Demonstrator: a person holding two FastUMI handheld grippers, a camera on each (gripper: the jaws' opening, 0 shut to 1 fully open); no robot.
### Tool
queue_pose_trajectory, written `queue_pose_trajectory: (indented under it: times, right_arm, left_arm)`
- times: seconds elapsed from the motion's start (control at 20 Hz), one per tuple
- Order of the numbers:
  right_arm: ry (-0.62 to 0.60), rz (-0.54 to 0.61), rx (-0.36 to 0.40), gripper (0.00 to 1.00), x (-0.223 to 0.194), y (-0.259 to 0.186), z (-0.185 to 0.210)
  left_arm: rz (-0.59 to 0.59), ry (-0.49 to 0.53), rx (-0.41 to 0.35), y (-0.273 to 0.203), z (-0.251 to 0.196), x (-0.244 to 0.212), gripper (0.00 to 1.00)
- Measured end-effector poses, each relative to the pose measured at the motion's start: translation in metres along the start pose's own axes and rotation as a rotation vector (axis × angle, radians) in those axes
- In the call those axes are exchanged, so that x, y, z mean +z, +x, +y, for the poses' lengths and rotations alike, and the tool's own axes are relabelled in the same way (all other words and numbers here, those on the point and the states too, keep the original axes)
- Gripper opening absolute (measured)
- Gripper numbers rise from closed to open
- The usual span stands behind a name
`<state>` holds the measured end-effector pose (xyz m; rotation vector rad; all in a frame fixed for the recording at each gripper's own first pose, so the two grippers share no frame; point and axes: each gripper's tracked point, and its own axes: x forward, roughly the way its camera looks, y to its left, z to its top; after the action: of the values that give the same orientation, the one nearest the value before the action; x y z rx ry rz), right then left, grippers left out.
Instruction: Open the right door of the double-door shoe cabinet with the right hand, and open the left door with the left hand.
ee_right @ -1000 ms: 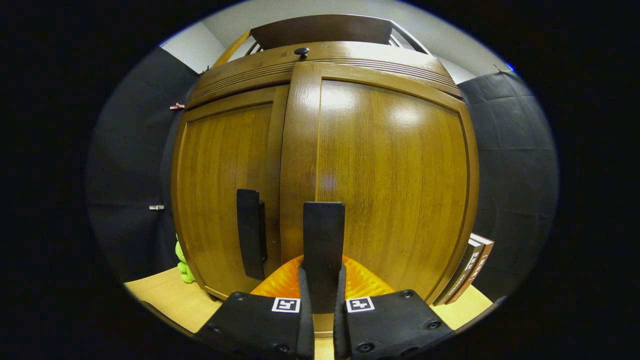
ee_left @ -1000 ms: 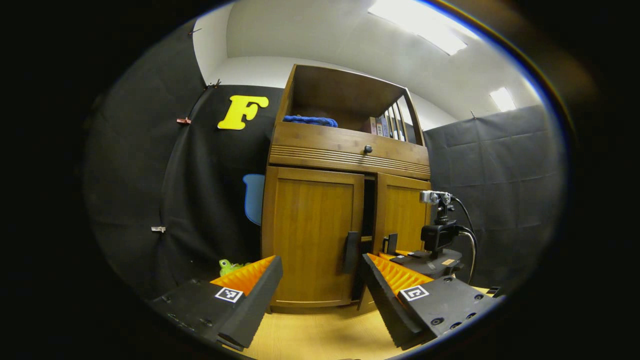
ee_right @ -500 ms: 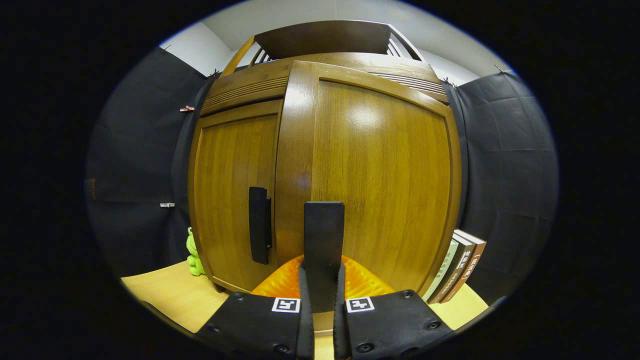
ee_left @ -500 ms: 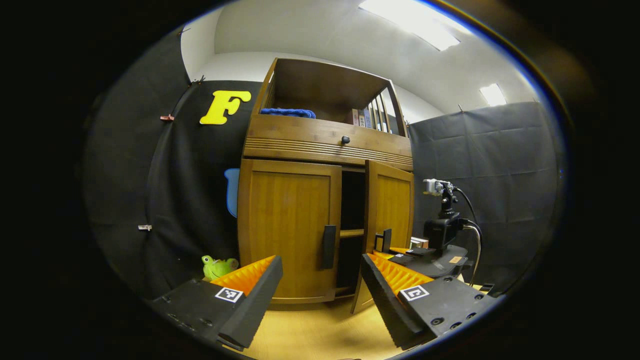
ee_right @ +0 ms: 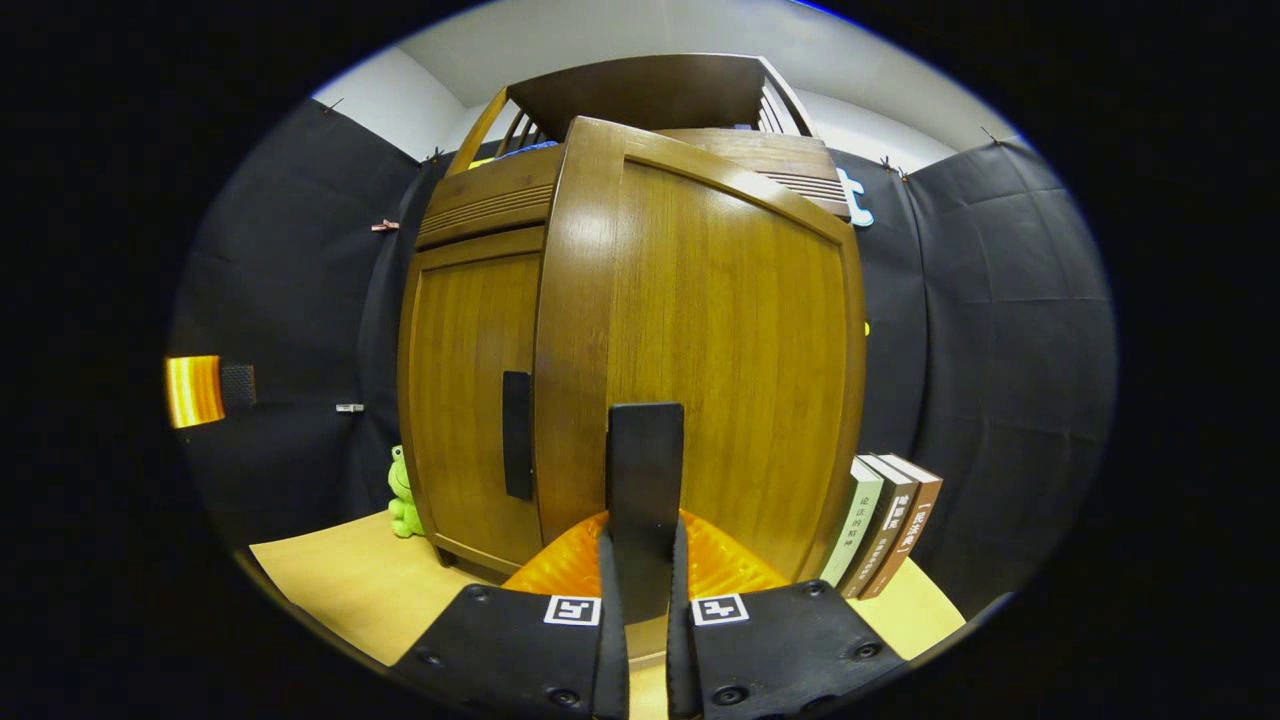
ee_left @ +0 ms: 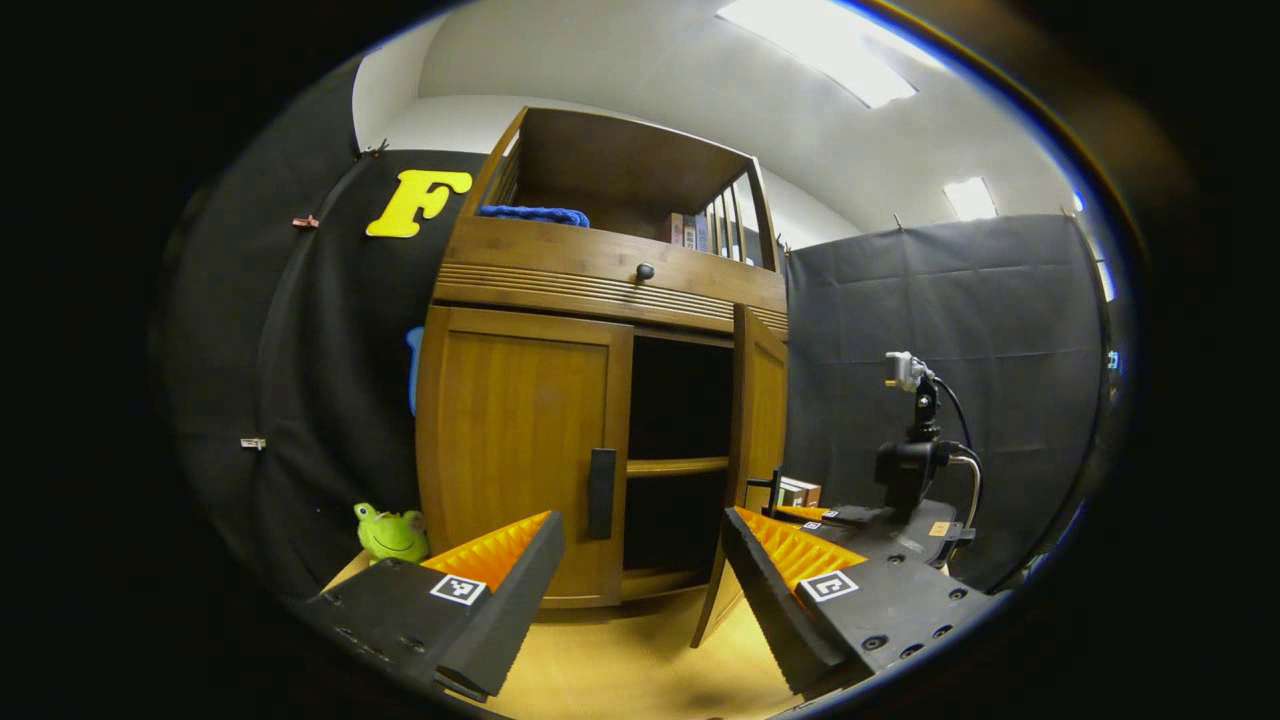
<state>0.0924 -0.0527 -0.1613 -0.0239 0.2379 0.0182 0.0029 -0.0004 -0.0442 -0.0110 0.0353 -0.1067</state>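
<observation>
Right claw (ee_right: 640, 600): the two fingers are pressed together on the right door's handle (ee_right: 646, 480), which stands upright between them at 6 o'clock in the right gripper view.
Right door (ee_right: 700, 350): swung out from the shoe cabinet (ee_left: 600, 290); in the left gripper view it stands nearly edge-on at 3 o'clock of the opening, with the right claw's body (ee_left: 880, 515) beside its lower edge.
Left claw (ee_left: 640, 570): fingers spread wide apart, holding and touching nothing, short of the cabinet front.
Left door (ee_left: 520, 450): flush with the cabinet frame, its dark handle (ee_left: 601, 480) upright at the door's inner edge.
Cabinet interior: dark, with one shelf board (ee_left: 675, 466) across the opening.
Tabletop (ee_right: 340, 580): carries the cabinet; a green frog toy (ee_left: 392, 532) sits at 9 o'clock of the cabinet's base.
Books (ee_right: 880, 535): leaning upright just beside the right door's lower corner, at 4 o'clock in the right gripper view.
</observation>
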Motion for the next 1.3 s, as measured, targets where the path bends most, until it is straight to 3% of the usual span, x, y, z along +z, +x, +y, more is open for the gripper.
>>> queue_pose_trajectory:
  times: [0.45,0.9,1.3]
  right_arm:
    - [-0.006,0.006,-0.065,0.18,0.002,-0.044,-0.04]
    - [-0.002,0.008,-0.133,0.17,0.006,-0.067,-0.074]
    - [-0.053,-0.006,-0.264,0.17,0.015,-0.088,-0.128]
  left_arm:
    - [0.018,-0.018,-0.077,0.016,-0.038,-0.011,0.98]
    - [0.042,-0.028,-0.061,0.036,-0.05,-0.022,0.98]
    - [0.039,-0.028,-0.08,0.047,-0.066,-0.024,0.98]
